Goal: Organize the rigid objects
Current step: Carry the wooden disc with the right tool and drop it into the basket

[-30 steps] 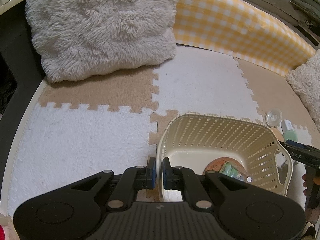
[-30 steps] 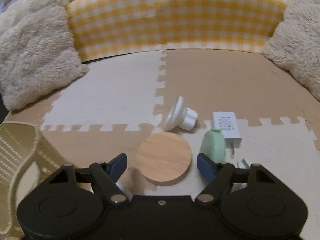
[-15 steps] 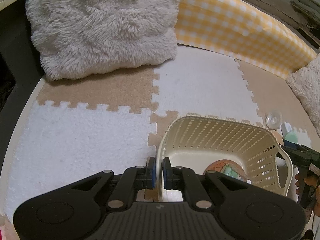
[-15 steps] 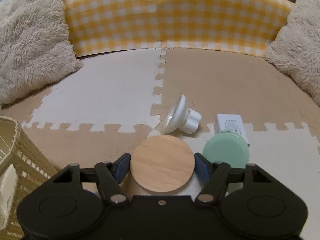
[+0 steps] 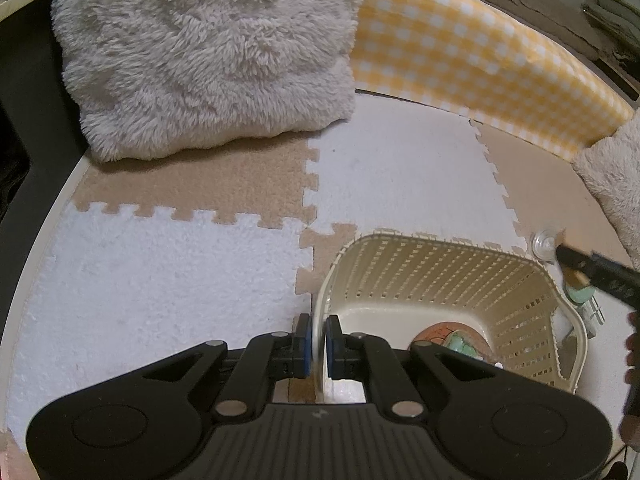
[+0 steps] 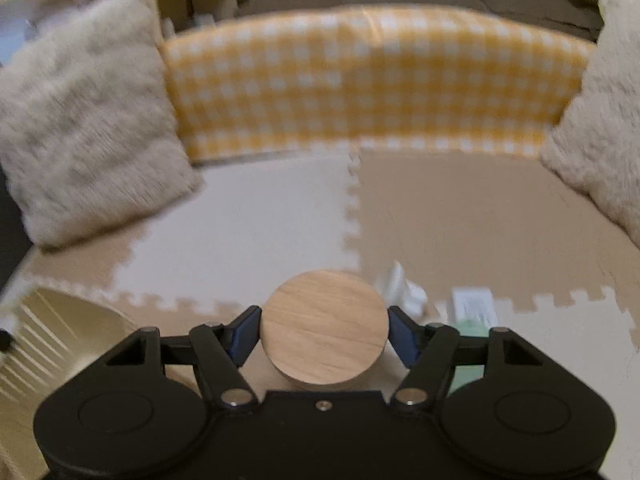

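My left gripper [image 5: 316, 344] is shut on the near rim of a cream slatted basket [image 5: 440, 276] that stands on the foam mat. An orange round thing and a pale green thing [image 5: 452, 336] lie in its bottom. My right gripper [image 6: 324, 331] is shut on a round wooden disc [image 6: 324, 320], with the blue pads pressing on its edges, and holds it off the mat. The basket [image 6: 60, 336] shows at the lower left of the right wrist view. In the left wrist view the right gripper [image 5: 592, 270] reaches in just beyond the basket's far right corner.
A white funnel-shaped piece [image 6: 400, 288], a white charger [image 6: 474, 304] and a pale green object [image 6: 472, 328] lie on the mat behind the disc. Furry cushions [image 6: 88, 132] [image 6: 600, 128] and a yellow checked bolster [image 6: 360, 92] border the mat.
My right gripper shut on the wooden disc and lifted it off the mat; the view tilted up. My left gripper kept still on the basket rim.
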The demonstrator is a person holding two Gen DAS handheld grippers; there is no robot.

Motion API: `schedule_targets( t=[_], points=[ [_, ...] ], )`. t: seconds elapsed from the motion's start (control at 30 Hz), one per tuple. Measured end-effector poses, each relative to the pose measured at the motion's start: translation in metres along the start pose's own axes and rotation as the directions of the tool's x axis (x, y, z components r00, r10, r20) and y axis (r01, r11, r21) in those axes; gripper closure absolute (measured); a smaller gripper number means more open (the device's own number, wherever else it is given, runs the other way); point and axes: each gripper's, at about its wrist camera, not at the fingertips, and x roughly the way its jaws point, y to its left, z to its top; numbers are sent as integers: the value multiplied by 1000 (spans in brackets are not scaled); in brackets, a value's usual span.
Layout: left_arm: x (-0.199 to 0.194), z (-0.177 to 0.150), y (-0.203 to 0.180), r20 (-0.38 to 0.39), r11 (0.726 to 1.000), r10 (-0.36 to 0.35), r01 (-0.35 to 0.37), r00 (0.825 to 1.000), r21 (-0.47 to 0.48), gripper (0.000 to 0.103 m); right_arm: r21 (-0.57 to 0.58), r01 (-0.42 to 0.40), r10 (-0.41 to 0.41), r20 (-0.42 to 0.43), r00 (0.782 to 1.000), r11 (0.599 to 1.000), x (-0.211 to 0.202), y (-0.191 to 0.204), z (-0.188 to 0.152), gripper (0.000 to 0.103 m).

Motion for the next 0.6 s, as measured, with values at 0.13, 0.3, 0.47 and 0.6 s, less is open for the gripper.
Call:
schedule_targets(
  t=[0.13, 0.3, 0.47, 0.6],
  points=[
    [0, 0, -1, 0, 1000, -1, 1, 1000, -4, 96, 1, -70, 70, 42, 997, 998, -25, 14, 12, 34],
    [0, 0, -1, 0, 1000, 0, 0, 1000, -4, 96, -34, -172, 173, 28, 985, 984, -47, 39, 15, 34],
    [0, 0, -1, -1, 1000, -1, 1, 1000, -5, 96, -111, -241, 234, -71, 970, 964, -54, 74, 3, 34],
    [-1, 0, -1, -1, 1000, 0, 0, 1000, -3, 95, -170, -280, 252, -168, 953, 945, -50, 100, -13, 34]
  ],
)
